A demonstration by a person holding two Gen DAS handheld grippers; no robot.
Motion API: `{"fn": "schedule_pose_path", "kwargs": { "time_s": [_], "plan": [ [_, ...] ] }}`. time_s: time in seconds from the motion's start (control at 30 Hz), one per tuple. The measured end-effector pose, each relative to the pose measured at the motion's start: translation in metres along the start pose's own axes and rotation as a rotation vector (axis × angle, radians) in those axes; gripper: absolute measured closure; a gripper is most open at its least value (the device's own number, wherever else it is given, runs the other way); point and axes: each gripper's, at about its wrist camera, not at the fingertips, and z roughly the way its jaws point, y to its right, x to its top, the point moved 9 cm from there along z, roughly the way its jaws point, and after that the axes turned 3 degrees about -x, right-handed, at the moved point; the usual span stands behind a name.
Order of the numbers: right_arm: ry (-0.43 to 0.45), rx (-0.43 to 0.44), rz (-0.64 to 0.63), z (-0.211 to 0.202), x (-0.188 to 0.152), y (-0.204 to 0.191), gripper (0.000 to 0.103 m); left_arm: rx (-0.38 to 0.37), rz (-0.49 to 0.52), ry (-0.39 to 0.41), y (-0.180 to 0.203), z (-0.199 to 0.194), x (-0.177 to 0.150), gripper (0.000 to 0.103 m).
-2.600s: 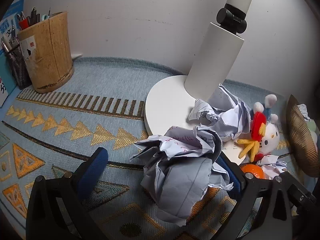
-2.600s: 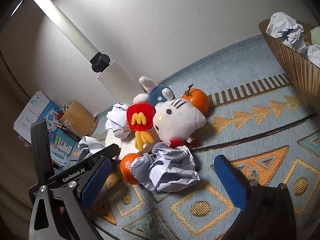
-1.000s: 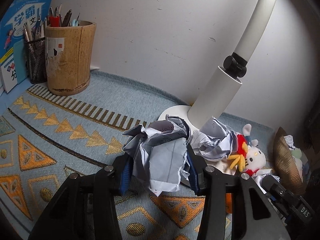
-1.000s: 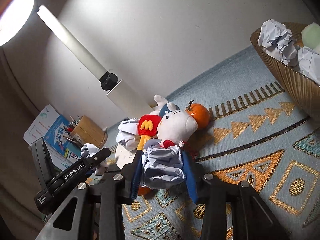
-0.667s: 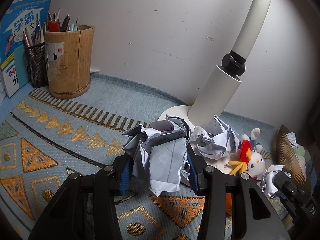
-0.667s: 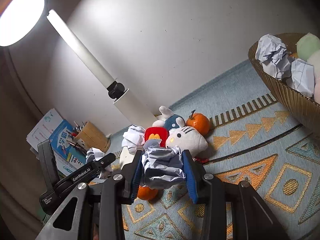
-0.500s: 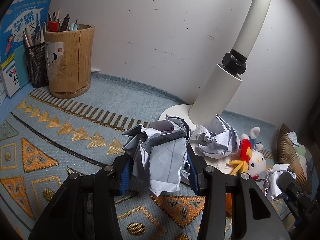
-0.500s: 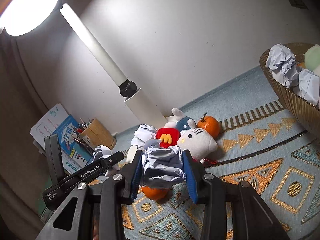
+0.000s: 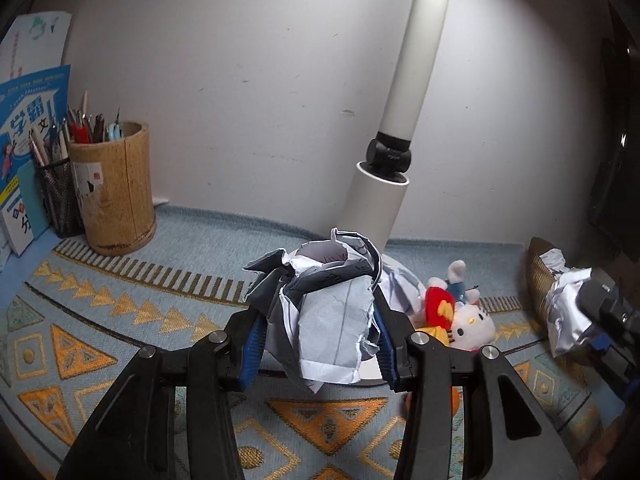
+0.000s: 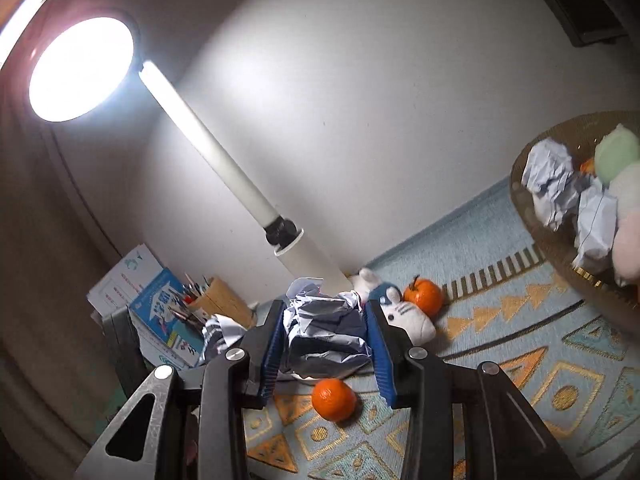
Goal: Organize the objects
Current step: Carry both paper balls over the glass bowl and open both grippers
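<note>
At the bottom centre of the left wrist view, the left gripper (image 9: 318, 344) is clamped on a crumpled paper ball (image 9: 324, 320); the right gripper (image 10: 326, 346) likewise pinches a second paper wad (image 10: 326, 336), both lifted clear of the patterned mat (image 9: 120, 304). The paper looks light, soft and crushable, so a grip across its bulk should serve. Below lies a loose orange (image 10: 334, 400). Farther off, a plush cat (image 10: 408, 316), another orange (image 10: 424, 298) and the lamp stem (image 10: 224, 176) crowd mid-frame. The wicker basket (image 10: 560, 248), at the right edge, probably takes both.
</note>
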Motion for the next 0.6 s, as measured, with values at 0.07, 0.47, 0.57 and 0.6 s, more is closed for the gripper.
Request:
{"fn": "schedule_pose_path", "kwargs": {
  "time_s": [0.07,0.47,0.57,0.6],
  "plan": [
    [0.048,-0.018,-0.015,-0.022,0.032,0.003,0.065,-0.069,0.017,0.007,0.034,-0.006,0.013,0.06],
    [0.129,-0.329,-0.042,-0.11,0.172,0.149,0.064,-0.457,0.267,-0.057,0.31,0.028,0.004,0.059],
    [0.084,-0.385,-0.022,-0.099,0.176,0.179,0.048,-0.445,0.335,-0.113,0.344,0.046,-0.02,0.045],
    [0.043,-0.42,-0.015,-0.091,0.175,0.19,0.02,-0.426,0.363,-0.14,0.352,0.052,-0.029,0.025]
  ]
}}
